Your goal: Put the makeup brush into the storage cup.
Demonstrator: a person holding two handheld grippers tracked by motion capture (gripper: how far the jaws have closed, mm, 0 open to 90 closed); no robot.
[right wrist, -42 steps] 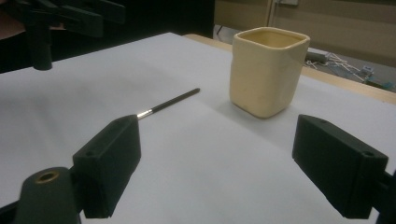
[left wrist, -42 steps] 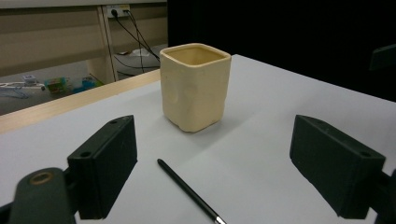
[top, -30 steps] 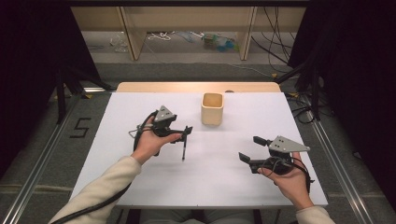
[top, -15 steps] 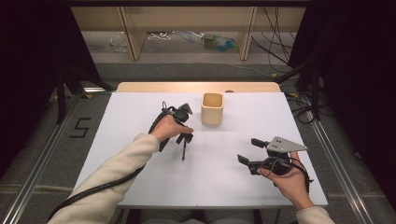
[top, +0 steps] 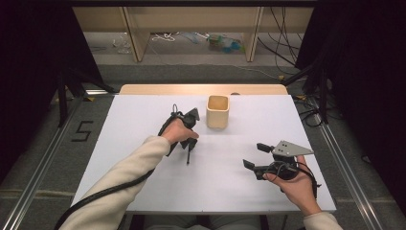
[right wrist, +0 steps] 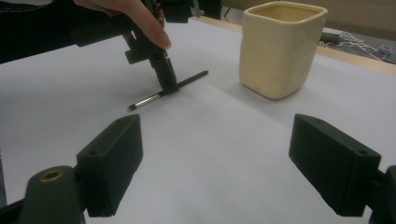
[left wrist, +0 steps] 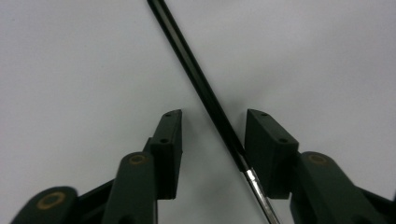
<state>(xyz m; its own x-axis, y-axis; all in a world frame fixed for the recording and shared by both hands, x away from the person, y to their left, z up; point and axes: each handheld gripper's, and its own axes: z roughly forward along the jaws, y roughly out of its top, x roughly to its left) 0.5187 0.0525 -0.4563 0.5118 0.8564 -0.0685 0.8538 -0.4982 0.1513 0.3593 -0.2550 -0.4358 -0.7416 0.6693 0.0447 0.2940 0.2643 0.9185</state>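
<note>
A thin black brush (top: pixel 188 156) with a metal ferrule lies on the white table (top: pixel 143 120), left of a cream square cup (top: pixel 218 111). My left gripper (top: pixel 189 143) points steeply down at it. In the left gripper view its open jaws (left wrist: pixel 213 116) straddle the brush (left wrist: pixel 187 60), which runs diagonally and lies close to the right-hand jaw. My right gripper (top: pixel 253 154) hovers open and holds nothing at the table's front right. Its own view shows the wide-open jaws (right wrist: pixel 217 126), the brush (right wrist: pixel 187 81), the left gripper (right wrist: pixel 159 60) over it, and the cup (right wrist: pixel 280 46).
A bare wooden strip (top: pixel 201 89) runs along the table's far edge. Dark curtains stand on both sides, and cables lie on the floor beyond. The cup stands a short way right of the left gripper.
My left gripper has moved forward and right toward the cup, tipped downward, and set its open jaws either side of the brush. The right gripper has hardly moved.
</note>
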